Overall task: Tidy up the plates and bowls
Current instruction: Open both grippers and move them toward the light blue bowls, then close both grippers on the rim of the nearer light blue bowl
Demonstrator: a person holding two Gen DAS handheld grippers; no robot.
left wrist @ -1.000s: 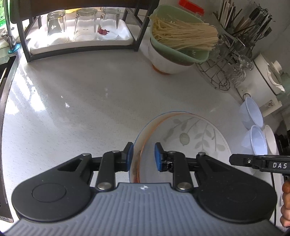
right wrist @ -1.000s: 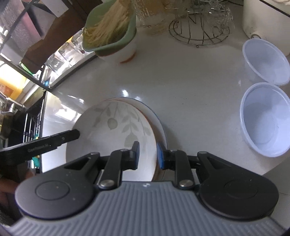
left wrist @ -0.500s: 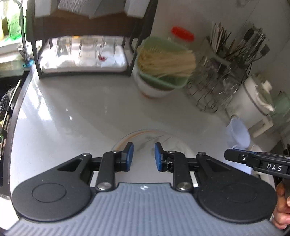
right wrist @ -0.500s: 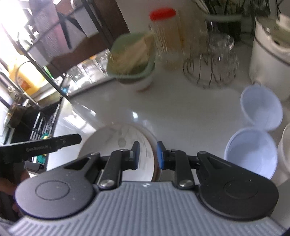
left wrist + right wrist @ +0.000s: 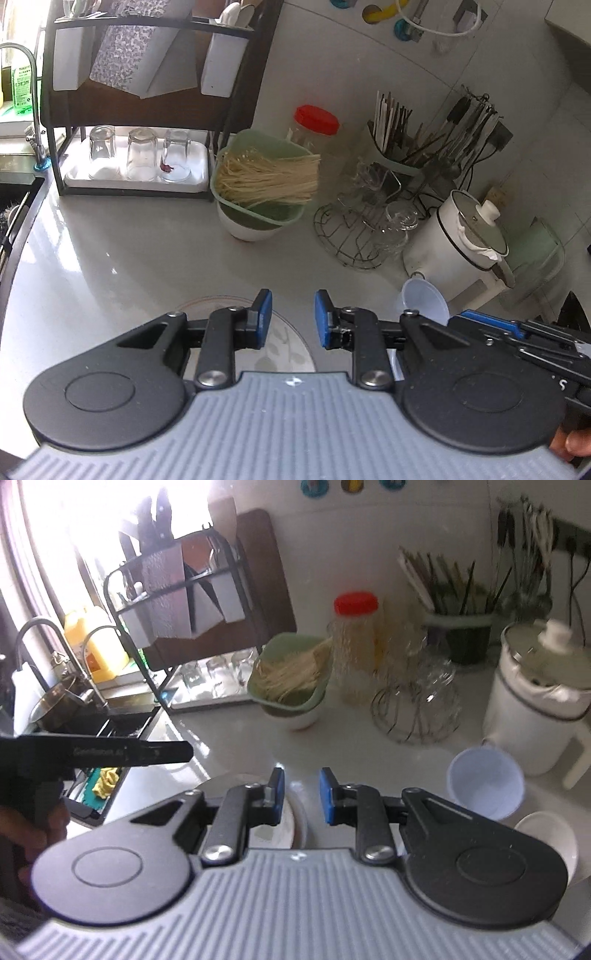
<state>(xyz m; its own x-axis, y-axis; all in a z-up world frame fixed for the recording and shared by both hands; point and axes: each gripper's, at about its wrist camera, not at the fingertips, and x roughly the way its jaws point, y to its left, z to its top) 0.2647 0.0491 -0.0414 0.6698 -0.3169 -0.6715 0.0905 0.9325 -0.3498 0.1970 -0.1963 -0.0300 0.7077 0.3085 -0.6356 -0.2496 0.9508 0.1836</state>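
Plainly, your left gripper [image 5: 292,314] hovered above the counter [image 5: 110,258] with its blue pads a narrow gap apart and nothing between them; your right gripper [image 5: 301,794] stood the same, empty. Just beneath both lay the leaf-patterned plate [image 5: 284,350], flat on the counter at 6 o'clock. Toward 3 o'clock sat a pale plastic bowl [image 5: 485,782], tilted, with a white bowl [image 5: 550,834] beside it. Farther off, near 12 o'clock, a green basket of noodles [image 5: 266,181] rested in a white bowl.
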